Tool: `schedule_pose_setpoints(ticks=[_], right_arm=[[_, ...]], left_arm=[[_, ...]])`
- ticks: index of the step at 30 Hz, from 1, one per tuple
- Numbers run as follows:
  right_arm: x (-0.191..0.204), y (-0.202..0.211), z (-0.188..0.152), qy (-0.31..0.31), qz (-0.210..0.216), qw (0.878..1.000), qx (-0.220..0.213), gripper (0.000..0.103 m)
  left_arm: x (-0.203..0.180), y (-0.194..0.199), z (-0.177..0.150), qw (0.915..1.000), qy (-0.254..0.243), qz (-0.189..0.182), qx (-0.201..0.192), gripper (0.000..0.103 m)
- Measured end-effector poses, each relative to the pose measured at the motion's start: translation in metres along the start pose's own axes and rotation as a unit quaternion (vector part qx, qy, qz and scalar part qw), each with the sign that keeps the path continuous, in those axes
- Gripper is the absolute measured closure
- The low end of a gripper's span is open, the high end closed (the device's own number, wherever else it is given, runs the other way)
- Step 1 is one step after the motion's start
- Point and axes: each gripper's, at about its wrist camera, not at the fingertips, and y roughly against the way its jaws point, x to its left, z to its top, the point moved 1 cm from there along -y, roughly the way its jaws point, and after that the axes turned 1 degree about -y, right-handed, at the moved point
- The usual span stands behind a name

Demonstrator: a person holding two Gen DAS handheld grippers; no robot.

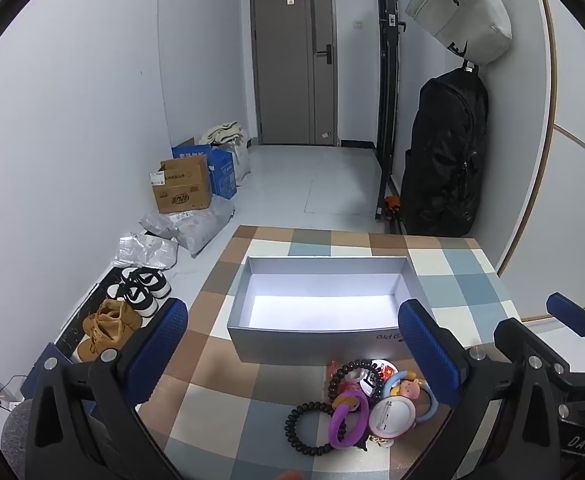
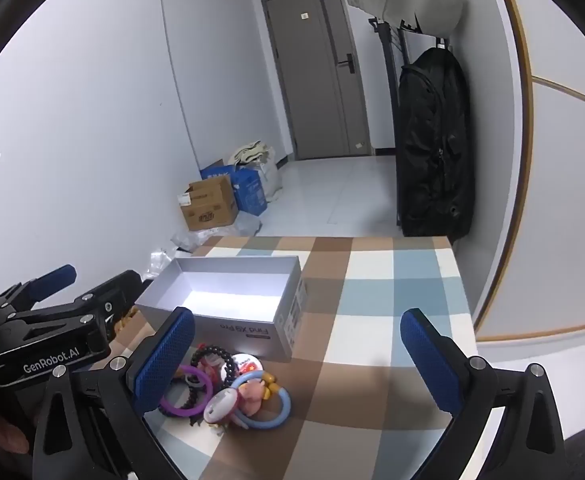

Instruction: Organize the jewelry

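A small heap of trinkets lies on the checked tablecloth (image 1: 220, 392) just in front of an open grey box (image 1: 320, 300) (image 2: 228, 296). In the heap are a black coil band (image 1: 312, 428), a purple ring (image 1: 350, 420) (image 2: 184, 398), a black bead bracelet (image 1: 352, 376) (image 2: 212, 360), a round white badge (image 1: 392, 416) (image 2: 222, 402) and a light blue ring with a pink figure (image 1: 412, 394) (image 2: 268, 404). My left gripper (image 1: 292, 352) hovers open above the heap. My right gripper (image 2: 296, 360) is open too, with the heap near its left finger. The box is empty.
Left of the table, shoes (image 1: 132, 300), cardboard boxes (image 1: 184, 188) and plastic bags (image 1: 188, 224) stand on the floor. A black backpack (image 1: 448, 152) and a pale bag (image 1: 464, 12) hang at the right wall. The table's far and right edges are close behind the box.
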Motion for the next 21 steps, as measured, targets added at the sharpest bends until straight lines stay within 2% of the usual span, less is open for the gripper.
schedule_pose_setpoints(ticks=[2, 9, 21], right_arm=[[-0.001, 0.000, 0.000, -0.004, 0.004, 1.000, -0.006, 0.000], [0.001, 0.002, -0.001, 0.000, 0.006, 1.000, 0.000, 0.000], [-0.001, 0.003, 0.000, -0.009, 0.004, 1.000, -0.005, 0.000]], left_arm=[[-0.003, -0.002, 0.001, 0.9999, -0.014, 0.005, 0.003, 0.001], [-0.012, -0.004, 0.002, 0.9998, -0.013, 0.009, 0.007, 0.001], [-0.004, 0.000, -0.003, 1.0000, -0.004, 0.001, 0.008, 0.001]])
